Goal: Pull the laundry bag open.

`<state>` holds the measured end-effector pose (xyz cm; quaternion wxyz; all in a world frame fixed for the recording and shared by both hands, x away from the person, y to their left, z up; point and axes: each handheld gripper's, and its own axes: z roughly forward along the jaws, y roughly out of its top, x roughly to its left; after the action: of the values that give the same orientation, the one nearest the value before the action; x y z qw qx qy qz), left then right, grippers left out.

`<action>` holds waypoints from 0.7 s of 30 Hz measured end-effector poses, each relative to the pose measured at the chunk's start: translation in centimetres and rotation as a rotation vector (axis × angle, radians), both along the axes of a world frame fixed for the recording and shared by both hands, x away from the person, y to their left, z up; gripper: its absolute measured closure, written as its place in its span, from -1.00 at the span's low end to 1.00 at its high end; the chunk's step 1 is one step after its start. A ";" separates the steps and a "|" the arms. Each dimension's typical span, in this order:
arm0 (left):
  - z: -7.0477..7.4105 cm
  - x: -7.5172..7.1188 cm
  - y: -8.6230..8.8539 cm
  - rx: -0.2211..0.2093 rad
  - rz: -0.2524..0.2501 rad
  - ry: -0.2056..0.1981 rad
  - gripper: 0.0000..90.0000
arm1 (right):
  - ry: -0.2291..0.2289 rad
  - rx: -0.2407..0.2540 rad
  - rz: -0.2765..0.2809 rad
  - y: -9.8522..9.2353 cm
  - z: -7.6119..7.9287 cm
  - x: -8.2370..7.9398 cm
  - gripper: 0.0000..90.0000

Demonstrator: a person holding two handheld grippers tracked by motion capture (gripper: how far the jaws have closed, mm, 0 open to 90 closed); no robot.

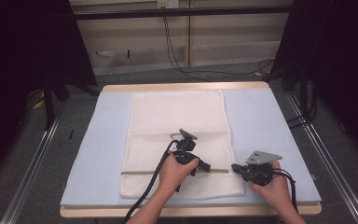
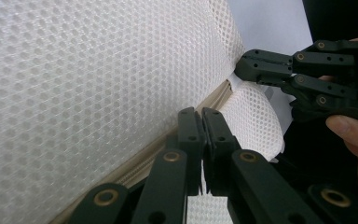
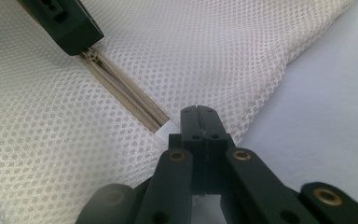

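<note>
Mesh bag [image 1: 177, 135] flat on blue mat [image 1: 261, 121], zipper [image 1: 140, 172] near the front edge.
Left gripper [image 1: 207, 166] pinches at the zipper, pull hidden by its jaws; right gripper [image 1: 235, 167] pinches the bag's zipper-end corner, fabric between jaws hard to see.

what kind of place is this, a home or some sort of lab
Most likely a lab or recording studio, not a home: black curtains flank the table, metal floor rails run beside it, and loose cables trail across the grey floor behind.
</note>
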<state>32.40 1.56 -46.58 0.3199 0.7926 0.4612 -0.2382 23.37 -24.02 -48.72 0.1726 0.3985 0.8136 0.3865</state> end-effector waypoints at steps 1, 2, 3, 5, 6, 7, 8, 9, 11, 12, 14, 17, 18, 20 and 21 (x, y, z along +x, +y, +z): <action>0.0 0.0 0.2 -0.010 0.001 0.009 0.94 | -0.001 0.000 0.000 0.0 0.0 0.0 1.00; 0.0 0.0 0.3 -0.009 0.001 0.008 0.94 | -0.001 -0.003 -0.002 0.0 0.0 0.0 1.00; 0.0 0.1 0.4 -0.006 -0.004 0.008 0.94 | -0.001 -0.003 -0.001 0.0 0.0 0.0 1.00; 0.1 0.0 0.4 -0.015 0.002 0.008 0.94 | -0.001 -0.003 -0.002 0.0 0.0 0.0 1.00; 0.1 0.0 0.5 -0.008 -0.002 0.004 0.94 | 0.002 0.000 -0.002 0.0 0.0 0.0 1.00; 0.2 0.0 0.6 0.006 -0.001 -0.005 0.94 | 0.004 0.002 -0.002 0.0 0.0 0.0 1.00; 0.3 0.1 0.8 0.000 -0.004 -0.002 0.94 | 0.005 0.004 -0.002 0.0 0.0 0.0 1.00; 0.4 0.1 0.9 -0.006 0.003 0.003 0.94 | 0.005 0.004 -0.001 0.0 0.0 0.0 1.00; 0.5 0.1 1.1 -0.001 0.005 0.006 0.94 | 0.006 0.005 -0.002 0.0 0.0 0.0 1.00; 0.5 0.1 1.1 0.004 0.017 0.001 0.94 | 0.005 0.004 -0.001 0.0 0.0 0.0 1.00; 0.5 0.2 1.5 0.006 -0.002 0.007 0.94 | 0.006 0.005 -0.002 0.0 0.0 0.0 1.00; 0.5 0.3 2.1 0.004 0.010 0.005 0.94 | 0.005 0.005 -0.003 0.0 0.0 0.0 1.00; 0.6 0.2 2.2 -0.001 0.019 0.008 0.94 | 0.006 0.005 -0.003 0.0 0.0 0.0 1.00; 0.7 0.3 2.9 -0.004 0.016 0.007 0.94 | 0.008 0.008 0.000 0.0 0.0 0.0 1.00; 0.8 0.3 3.2 0.001 0.022 -0.002 0.94 | 0.005 0.006 0.000 0.0 0.0 0.1 1.00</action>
<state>32.71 4.77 -45.77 0.3226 0.7879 0.4697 -0.2337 23.43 -24.07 -48.74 0.1696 0.4000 0.8128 0.3881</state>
